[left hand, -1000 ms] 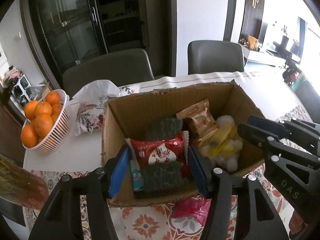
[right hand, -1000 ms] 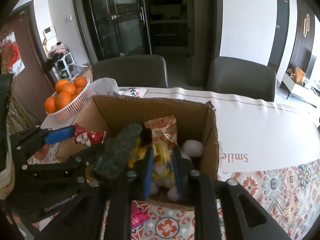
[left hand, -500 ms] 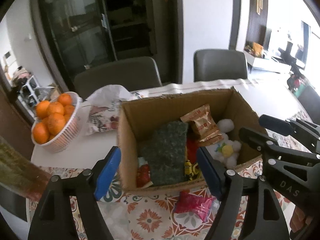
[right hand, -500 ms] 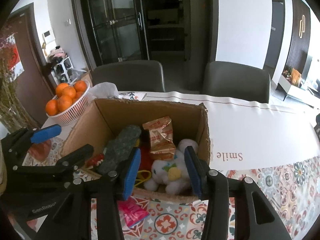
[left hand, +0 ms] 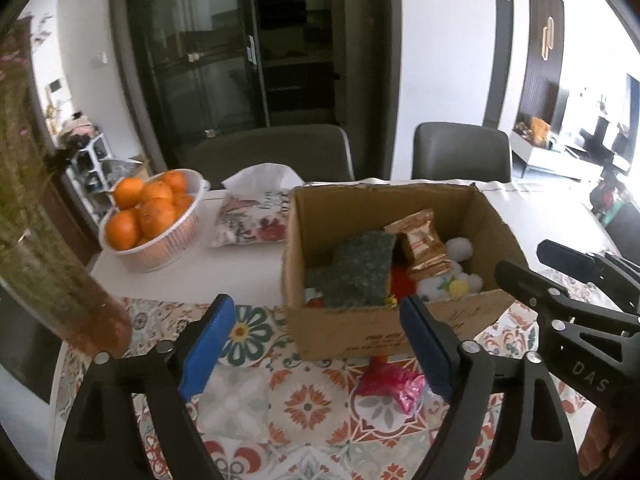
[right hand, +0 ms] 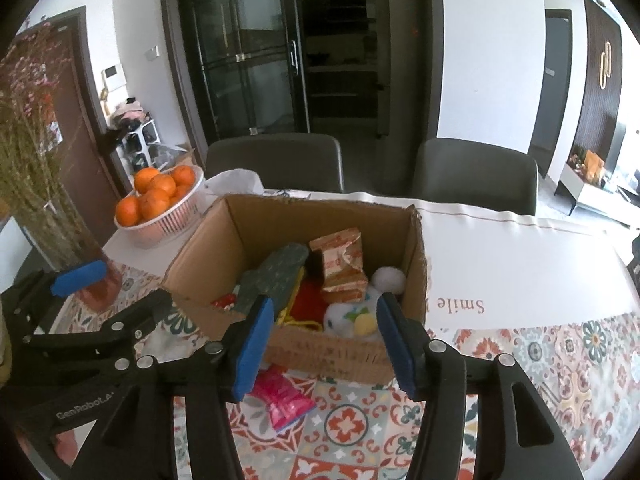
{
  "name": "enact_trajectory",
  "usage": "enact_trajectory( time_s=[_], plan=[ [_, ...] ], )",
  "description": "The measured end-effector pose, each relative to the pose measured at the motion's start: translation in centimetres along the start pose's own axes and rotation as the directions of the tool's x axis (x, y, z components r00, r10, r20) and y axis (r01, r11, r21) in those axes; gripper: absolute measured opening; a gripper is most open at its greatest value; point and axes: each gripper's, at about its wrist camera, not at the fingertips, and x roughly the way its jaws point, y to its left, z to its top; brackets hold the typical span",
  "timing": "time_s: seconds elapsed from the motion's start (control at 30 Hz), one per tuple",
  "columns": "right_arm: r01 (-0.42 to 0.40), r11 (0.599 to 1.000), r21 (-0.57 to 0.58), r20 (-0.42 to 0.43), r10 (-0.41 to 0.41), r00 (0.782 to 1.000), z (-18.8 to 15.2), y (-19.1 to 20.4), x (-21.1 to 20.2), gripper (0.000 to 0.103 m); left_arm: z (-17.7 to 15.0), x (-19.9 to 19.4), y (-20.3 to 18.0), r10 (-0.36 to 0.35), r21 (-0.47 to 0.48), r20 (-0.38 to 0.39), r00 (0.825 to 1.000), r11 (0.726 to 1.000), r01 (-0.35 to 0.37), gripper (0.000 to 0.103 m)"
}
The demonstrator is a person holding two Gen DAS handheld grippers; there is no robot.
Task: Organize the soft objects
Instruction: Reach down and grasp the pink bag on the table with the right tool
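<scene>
An open cardboard box point(left hand: 384, 332) point(right hand: 332, 352) stands on the patterned tablecloth. In it lie a dark green scouring pad point(left hand: 360, 272) point(right hand: 276, 276), brown snack packets point(left hand: 420, 240) point(right hand: 340, 268) and a white plush toy point(left hand: 448, 284) point(right hand: 352, 312). A pink packet point(left hand: 392, 384) point(right hand: 284, 396) lies on the cloth in front of the box. My left gripper point(left hand: 314, 308) point(right hand: 120, 292) hovers before the box's front left, jaws opening, nothing between them. My right gripper point(right hand: 324, 312) point(left hand: 560, 272) hovers at the front right, jaws also opening and empty.
A white basket of oranges point(left hand: 148, 216) and a floral tissue pack point(left hand: 256, 216) sit left of the box. A glass vase of dried flowers point(left hand: 60, 280) stands at the near left. Two grey chairs point(left hand: 272, 152) point(left hand: 460, 152) face the table's far edge.
Both grippers pulled back from inside the box and rose while their jaws widened. The left let go of the red packet and green pad; the right let go of the plush toy.
</scene>
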Motion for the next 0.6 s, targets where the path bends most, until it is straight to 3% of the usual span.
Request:
enact_trajectory(
  time_s=[0.33, 0.6],
  plan=[
    [-0.039, 0.991, -0.124, -0.092, 0.028, 0.995, -3.1, 2.6, 1.1, 0.062, -4.2, -0.6, 1.5, 0.055, -0.076, -0.062, 0.997, 0.995, -0.06, 0.097],
    [-0.094, 0.972, -0.214, -0.198, 0.051, 0.979, -5.4, 3.9, 3.6, 0.062, -8.0, 1.0, 2.2, 0.062, -0.119, -0.183, 0.981, 0.989, -0.085, 0.097]
  ],
)
